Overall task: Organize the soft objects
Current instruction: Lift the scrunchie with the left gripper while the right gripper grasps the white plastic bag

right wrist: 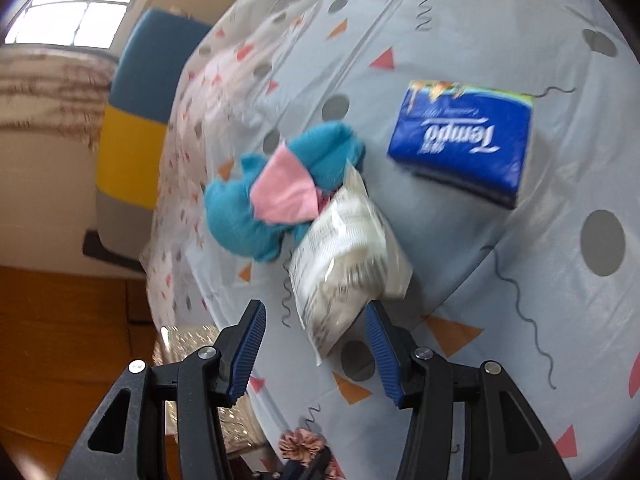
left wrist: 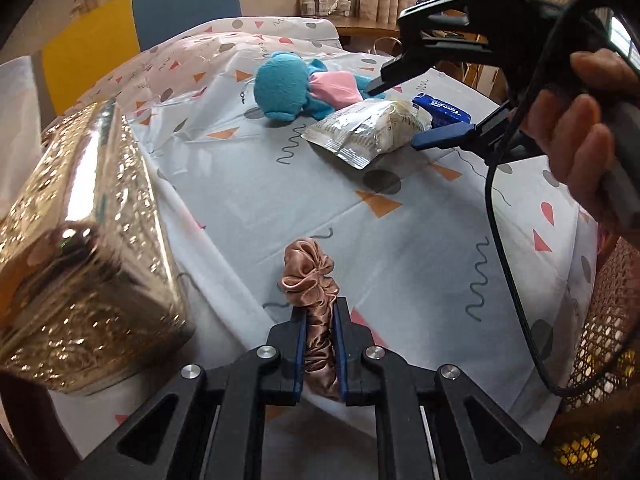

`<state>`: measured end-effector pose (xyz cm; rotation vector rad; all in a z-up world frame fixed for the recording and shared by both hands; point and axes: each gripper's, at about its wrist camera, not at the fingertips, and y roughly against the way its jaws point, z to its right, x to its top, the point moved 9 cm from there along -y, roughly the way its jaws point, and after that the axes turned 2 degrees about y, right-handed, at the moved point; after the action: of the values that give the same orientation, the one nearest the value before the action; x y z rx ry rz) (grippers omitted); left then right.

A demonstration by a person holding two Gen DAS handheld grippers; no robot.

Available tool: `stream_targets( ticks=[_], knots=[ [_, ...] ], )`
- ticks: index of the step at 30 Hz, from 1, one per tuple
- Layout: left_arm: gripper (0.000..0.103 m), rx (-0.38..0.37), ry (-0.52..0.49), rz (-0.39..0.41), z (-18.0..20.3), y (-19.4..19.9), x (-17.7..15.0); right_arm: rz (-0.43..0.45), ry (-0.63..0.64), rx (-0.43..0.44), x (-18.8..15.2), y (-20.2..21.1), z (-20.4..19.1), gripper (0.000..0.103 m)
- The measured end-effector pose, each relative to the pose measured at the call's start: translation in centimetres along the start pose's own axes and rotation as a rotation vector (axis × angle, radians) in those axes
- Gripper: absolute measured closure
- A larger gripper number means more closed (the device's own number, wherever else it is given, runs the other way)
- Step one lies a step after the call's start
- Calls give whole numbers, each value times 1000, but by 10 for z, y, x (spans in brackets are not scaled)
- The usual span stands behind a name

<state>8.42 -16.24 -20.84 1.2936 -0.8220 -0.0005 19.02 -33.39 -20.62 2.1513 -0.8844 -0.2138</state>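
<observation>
My left gripper (left wrist: 320, 312) is shut on a dusty-pink satin scrunchie (left wrist: 310, 276), held just above the patterned tablecloth (left wrist: 248, 184). The scrunchie also shows at the bottom of the right wrist view (right wrist: 300, 446). My right gripper (right wrist: 316, 344) is open above the table, seen in the left wrist view (left wrist: 394, 118) over a silvery plastic packet (left wrist: 362, 132). The packet lies just beyond its fingertips (right wrist: 344, 268). A blue and pink plush toy (left wrist: 296, 88) lies behind the packet (right wrist: 276, 196). A blue Tempo tissue pack (right wrist: 464, 140) lies to the right.
A shiny gold embossed box (left wrist: 80, 248) stands at the table's left edge, close to my left gripper. A blue and yellow chair (left wrist: 160, 12) stands behind the table. A woven cane chair (left wrist: 608, 320) is at the right. The right gripper's cable (left wrist: 504, 240) hangs over the table.
</observation>
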Motion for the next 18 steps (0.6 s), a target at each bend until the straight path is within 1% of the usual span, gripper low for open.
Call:
stream_targets(
  ticks=[1,2,6,8,9,11,12,14,15,18],
  knots=[
    [91,-7,5,-3,-3,3,-4,1,17,-34,-1,-3,1,43],
    [91,-16,12,-5,-5,6,-7,6,25,-57,-1,-4,1,43],
    [91,-36,38,0,-16,21,-18,36,28,-122,5,-8,4,39],
    [91,-39,45,7,-21,28,-22,58,25,-132,9,-11,0,36],
    [91,-38,48,11,-24,31,-24,62,22,-136,12,-12,-1,32],
    [91,-42,56,18,-29,36,-27,73,9,-164,18,-18,-4,30],
    [91,-43,61,19,-31,37,-29,74,11,-189,21,-21,-4,27],
    [91,-52,71,19,-34,42,-34,89,21,-277,27,-32,-6,26],
    [91,-53,74,21,-35,43,-36,98,27,-303,30,-33,-7,24],
    [91,-64,91,9,-39,43,-43,118,88,-418,37,-43,-14,24]
  ],
)
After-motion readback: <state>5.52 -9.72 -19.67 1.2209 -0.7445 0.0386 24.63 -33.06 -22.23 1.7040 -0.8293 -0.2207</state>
